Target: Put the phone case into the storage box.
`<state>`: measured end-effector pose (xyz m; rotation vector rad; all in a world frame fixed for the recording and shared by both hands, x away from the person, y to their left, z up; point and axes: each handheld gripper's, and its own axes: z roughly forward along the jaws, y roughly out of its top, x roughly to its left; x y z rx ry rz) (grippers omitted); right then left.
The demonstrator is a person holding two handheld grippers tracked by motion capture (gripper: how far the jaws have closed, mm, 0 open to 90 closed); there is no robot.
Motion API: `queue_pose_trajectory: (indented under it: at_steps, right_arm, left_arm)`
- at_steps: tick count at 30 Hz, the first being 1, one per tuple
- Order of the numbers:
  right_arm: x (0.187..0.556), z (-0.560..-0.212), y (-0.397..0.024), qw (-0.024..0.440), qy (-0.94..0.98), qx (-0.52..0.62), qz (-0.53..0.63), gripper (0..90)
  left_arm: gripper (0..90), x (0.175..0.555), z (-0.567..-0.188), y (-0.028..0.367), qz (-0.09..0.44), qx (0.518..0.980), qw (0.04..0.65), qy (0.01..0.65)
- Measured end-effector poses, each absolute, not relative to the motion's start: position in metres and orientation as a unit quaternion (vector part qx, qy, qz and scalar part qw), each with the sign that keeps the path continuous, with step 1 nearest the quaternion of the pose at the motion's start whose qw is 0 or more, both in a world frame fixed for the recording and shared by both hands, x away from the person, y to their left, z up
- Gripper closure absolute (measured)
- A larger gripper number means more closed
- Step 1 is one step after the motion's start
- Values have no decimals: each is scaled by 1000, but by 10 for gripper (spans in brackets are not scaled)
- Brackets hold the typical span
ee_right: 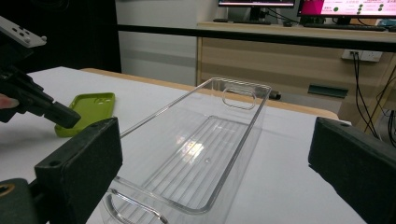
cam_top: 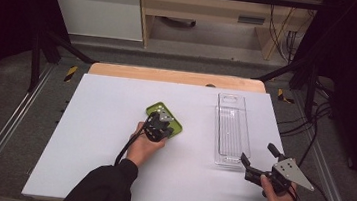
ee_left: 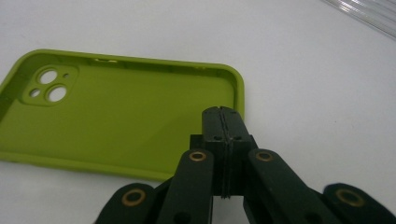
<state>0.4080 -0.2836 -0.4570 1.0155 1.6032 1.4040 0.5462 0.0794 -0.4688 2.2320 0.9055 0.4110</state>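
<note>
We see a lime-green phone case (ee_left: 116, 116) lying open side up on the white table (cam_top: 112, 139), a little at 11 o'clock from the table's middle in the high view. It is soft-looking and matte, with rounded corners and a raised lip all round. In the left gripper view its camera cut-out sits at the case's 10 o'clock corner: two large round holes and two small ones inside a rounded square recess. A narrow slot shows in the far wall. We can read no brand, label or lettering on the case.

The left gripper (ee_left: 223, 112) has its two black jaws pressed flat together with nothing between them, the tips over the case's rim at its 4 o'clock corner; we cannot tell whether they touch it. Brass-coloured rivets dot its linkage.

The right gripper (cam_top: 256, 163) hangs at about 5 o'clock on the table, its jaws spread wide and empty, pointing at the near end of a clear plastic tray (ee_right: 205, 154) with a ribbed floor and cut-out handles. The tray stands well apart from the case, at its 3 o'clock.
</note>
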Motion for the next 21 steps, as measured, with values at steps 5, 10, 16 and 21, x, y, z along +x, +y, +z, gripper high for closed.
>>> queue_pose_trajectory:
  at_steps: [5,10,16,21]
  right_arm:
    - [408,-457,-283,380,629,398,549,33]
    - [409,-457,-283,380,631,397,548,33]
    - [408,-457,-283,380,631,398,548,33]
    - [409,-457,-283,381,631,397,547,33]
  left_arm:
    - [900,549,-469,78,149,862,335,350]
    - [900,547,-468,79,137,867,335,343]
    - [900,536,-469,77,122,871,344,330]
    - [900,524,-469,76,105,874,350,319]
